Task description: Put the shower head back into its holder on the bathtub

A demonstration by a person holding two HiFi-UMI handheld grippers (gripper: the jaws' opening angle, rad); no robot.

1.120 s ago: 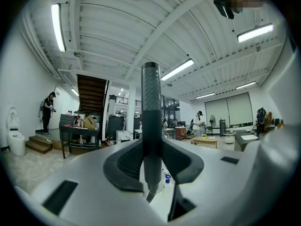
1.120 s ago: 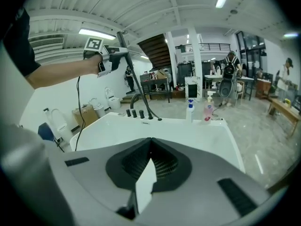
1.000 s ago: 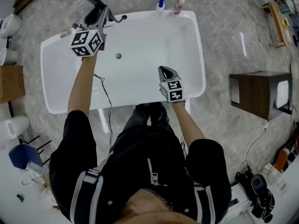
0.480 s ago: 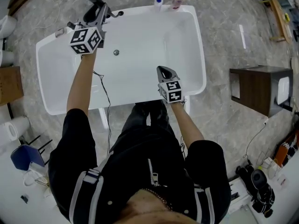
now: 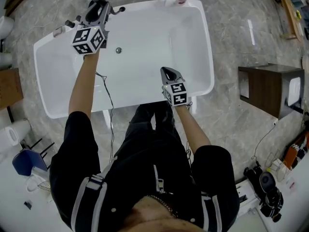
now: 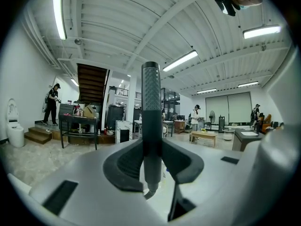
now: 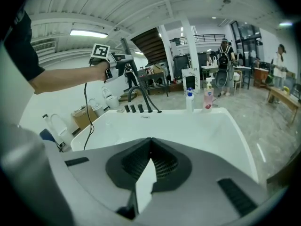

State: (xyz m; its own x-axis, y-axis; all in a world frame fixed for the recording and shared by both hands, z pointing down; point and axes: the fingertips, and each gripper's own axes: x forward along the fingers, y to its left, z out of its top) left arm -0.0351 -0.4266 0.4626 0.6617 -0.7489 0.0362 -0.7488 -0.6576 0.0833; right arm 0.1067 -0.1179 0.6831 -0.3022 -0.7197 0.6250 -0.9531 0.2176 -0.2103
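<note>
1. Shower head (image 6: 151, 98): a dark stick standing upright between the jaws of the left claw (image 5: 98, 13), which are clamped on its lower shaft.
2. I see the left claw above the far left corner of the tub (image 5: 159, 37). It points level and away from the person.
3. In the right gripper view, a dark hose (image 7: 146, 102) runs from the shower head down to the tub's far rim. It lands beside the faucet (image 7: 129, 94) and a row of three knobs (image 7: 133, 108).
4. Among those fittings I cannot pick out the holder, so I cannot say how near the shower head is to it.
5. My right claw (image 7: 149, 142) has its jaws pressed together with nothing between them. It hangs over the tub's near rim, toward the right end, and tilts down at the basin.
6. On the tub floor the drain (image 5: 118, 50) sits toward the left end, just on the near side of the left claw.
7. Two bottles stand on the tub's far rim, right of the fittings: a blue-capped one (image 7: 189, 101) and a pink one (image 7: 207, 98), close together.
8. A black cable (image 5: 108, 100) hangs from the left arm and crosses the tub's near rim.
</note>
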